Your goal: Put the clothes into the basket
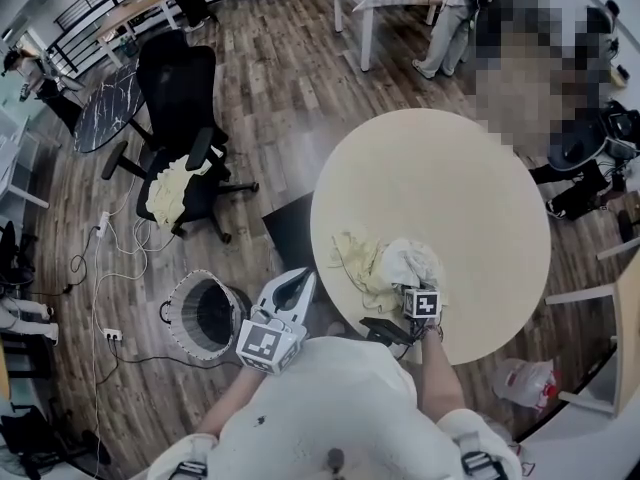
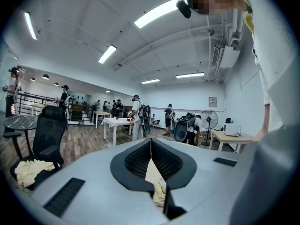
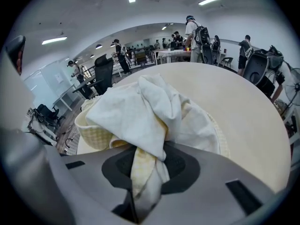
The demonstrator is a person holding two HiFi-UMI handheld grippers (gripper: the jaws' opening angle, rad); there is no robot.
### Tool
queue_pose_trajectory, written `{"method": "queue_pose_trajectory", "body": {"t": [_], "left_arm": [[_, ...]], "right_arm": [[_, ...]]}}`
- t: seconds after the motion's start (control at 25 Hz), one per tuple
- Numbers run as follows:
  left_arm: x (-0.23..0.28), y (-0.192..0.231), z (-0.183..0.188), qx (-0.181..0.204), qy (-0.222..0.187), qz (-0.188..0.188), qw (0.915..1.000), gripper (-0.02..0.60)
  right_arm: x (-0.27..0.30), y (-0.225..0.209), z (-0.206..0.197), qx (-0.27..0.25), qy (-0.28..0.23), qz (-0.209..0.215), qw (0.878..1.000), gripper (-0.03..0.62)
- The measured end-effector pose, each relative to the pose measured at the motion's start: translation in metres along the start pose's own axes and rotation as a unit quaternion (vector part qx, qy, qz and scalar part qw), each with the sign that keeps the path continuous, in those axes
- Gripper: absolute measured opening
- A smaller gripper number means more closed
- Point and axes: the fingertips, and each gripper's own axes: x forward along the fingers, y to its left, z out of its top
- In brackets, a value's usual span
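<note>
clothes [image 3: 140, 111] in right gripper [image 3: 143, 158], basket [image 1: 180, 304] seemingly beyond left gripper [image 1: 298, 280]

We see bright, even light from ceiling strip lights [image 2: 159, 12], soft shadows and fisheye bending with dark corners.

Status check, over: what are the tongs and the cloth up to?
Right tongs shut on cloth, over table. Left tongs shut, empty. Basket on floor beside table; nothing seen blocking.
</note>
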Motion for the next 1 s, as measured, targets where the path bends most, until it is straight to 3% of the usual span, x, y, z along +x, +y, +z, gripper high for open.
{"method": "queue_pose_trajectory", "body": {"t": [1.0], "left_arm": [[-0.014,-0.017,-0.001,0.003,-0.011,-0.009,0.9999,0.021]], "right_arm": [[-0.076,0.014,0.057,-0.012,-0.155,0.019,0.988,0.098]]}}
